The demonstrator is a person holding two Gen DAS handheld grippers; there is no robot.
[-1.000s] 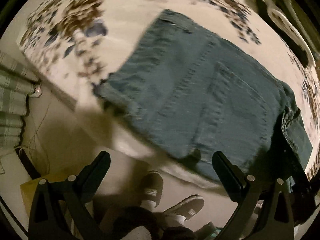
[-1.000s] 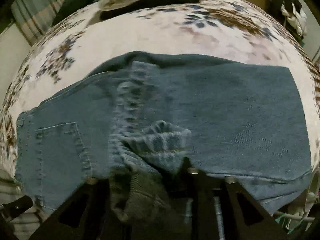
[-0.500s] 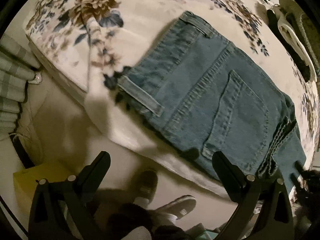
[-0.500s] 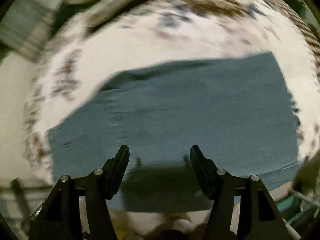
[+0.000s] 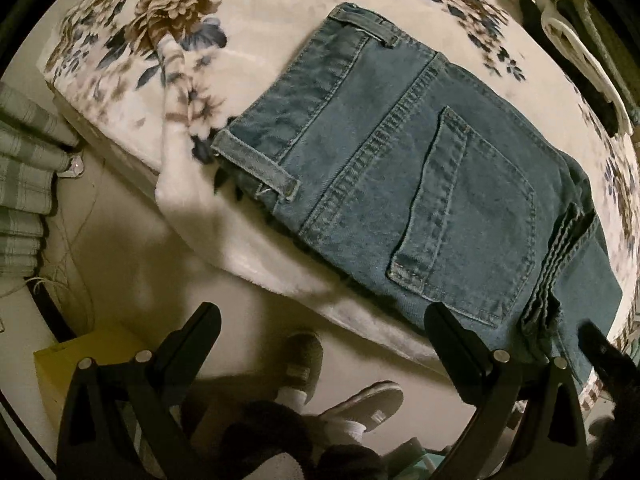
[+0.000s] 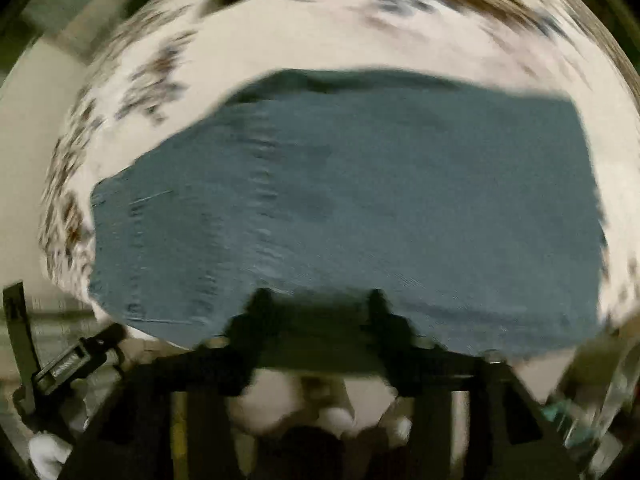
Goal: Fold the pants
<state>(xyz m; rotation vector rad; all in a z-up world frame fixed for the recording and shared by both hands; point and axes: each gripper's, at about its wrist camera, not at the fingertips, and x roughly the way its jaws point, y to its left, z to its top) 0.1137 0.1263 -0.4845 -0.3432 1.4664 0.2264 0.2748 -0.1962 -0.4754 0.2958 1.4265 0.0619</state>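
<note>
Folded blue denim pants (image 5: 420, 184) lie flat on a floral bedspread (image 5: 256, 12), back pocket up, near the bed's front edge. My left gripper (image 5: 324, 320) is open and empty, held off the bed's edge above the floor, its right finger (image 5: 456, 340) just short of the pants. In the blurred right wrist view the pants (image 6: 360, 208) fill the middle. My right gripper (image 6: 320, 300) is open and empty at their near edge. The other gripper (image 6: 60, 360) shows at lower left.
The person's slippered feet (image 5: 320, 376) stand on the floor below the bed. A yellow box (image 5: 80, 360) sits at lower left. Striped fabric (image 5: 20, 184) hangs at the left. A white hanger and dark clothes (image 5: 576, 52) lie at the bed's far right.
My right gripper let go of the bunched denim, opened and drew back to the pants' near edge. My left gripper stayed open and its view shifted along the pants toward the waistband.
</note>
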